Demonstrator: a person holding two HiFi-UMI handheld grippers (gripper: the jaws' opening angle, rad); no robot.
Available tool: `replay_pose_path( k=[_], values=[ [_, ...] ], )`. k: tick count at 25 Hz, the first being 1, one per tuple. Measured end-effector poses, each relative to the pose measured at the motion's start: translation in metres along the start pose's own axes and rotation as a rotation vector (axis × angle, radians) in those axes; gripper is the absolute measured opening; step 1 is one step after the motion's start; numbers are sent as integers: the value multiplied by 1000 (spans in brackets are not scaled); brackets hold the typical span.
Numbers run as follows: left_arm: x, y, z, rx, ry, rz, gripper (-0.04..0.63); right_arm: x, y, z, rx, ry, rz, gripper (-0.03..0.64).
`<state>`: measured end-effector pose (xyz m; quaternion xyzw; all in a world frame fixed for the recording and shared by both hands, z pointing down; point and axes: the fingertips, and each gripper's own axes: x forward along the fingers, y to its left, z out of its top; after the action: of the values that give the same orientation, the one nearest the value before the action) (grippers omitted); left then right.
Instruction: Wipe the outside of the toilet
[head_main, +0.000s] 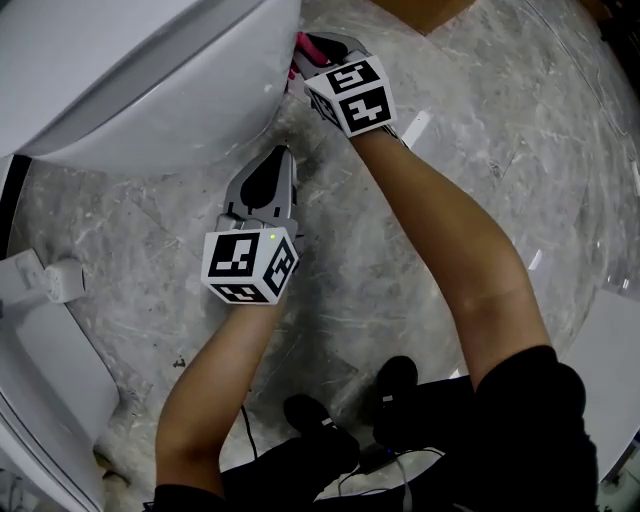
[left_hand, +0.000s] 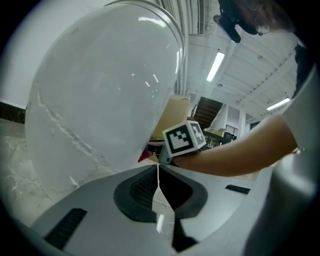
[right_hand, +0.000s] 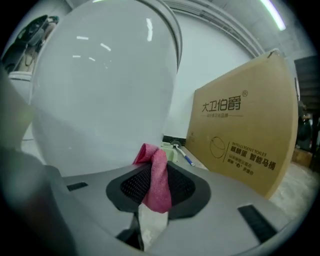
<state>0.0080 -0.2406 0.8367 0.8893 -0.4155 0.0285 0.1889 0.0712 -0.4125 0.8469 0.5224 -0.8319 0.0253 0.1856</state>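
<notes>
Right gripper view: toilet (right_hand: 100, 85) bowl fills the space ahead and to the left of the right gripper (right_hand: 157, 172), white outer wall close in front. Pink cloth (right_hand: 156, 182) is pinched between the jaws, bunched tip poking out forward toward the bowl; can't tell if it touches the porcelain yet. Head view puts that gripper's tip right at the lower side of the bowl.

Left gripper (left_hand: 158, 175): jaws pressed together, nothing between them, hanging just short of the bowl wall, which sits ahead and to its left.

Cardboard box (right_hand: 245, 135) stands off to the right gripper's right, well apart from the bowl. Marbled floor (head_main: 400, 250) below both grippers.

Step, as judged: wiping the outer side of the bowl, low down. Next move needs the cloth pressed flat onto the curve and dragged along it, grip kept firm so the cloth doesn't slip out.
</notes>
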Motion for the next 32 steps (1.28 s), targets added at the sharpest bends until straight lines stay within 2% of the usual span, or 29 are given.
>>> replay_pose_path(
  k=[6,8,10,13,15,17,19,22,25,28,32],
  values=[
    [-8,-14,-2,94,4,-46,14,1,-9,6,19,-10,-116,114],
    [-18,-7,1,116,1,-44,14,-20,-11,3,71,-31,-166,115],
    [-30,6,1,136,8,-32,14,-52,3,-5,170,-66,-184,115],
    [-49,40,-4,130,35,21,14,-97,51,-14,308,-136,-145,115],
    [-64,65,-6,130,54,59,14,-118,95,-27,402,-130,-123,115],
    [-80,84,-11,162,76,82,14,-124,148,-35,472,-123,-66,115],
    [-95,99,-17,190,95,99,14,-117,196,-36,494,-129,10,117],
    [-120,125,-27,190,113,153,14,-88,248,-36,495,-117,83,117],
    [-139,141,-31,206,121,188,14,-55,266,-39,535,-100,65,117],
    [-147,142,-34,232,130,191,14,-29,269,-42,634,-71,11,117],
    [-153,145,-32,205,114,218,14,-8,274,-48,679,-24,-14,117]
  ],
)
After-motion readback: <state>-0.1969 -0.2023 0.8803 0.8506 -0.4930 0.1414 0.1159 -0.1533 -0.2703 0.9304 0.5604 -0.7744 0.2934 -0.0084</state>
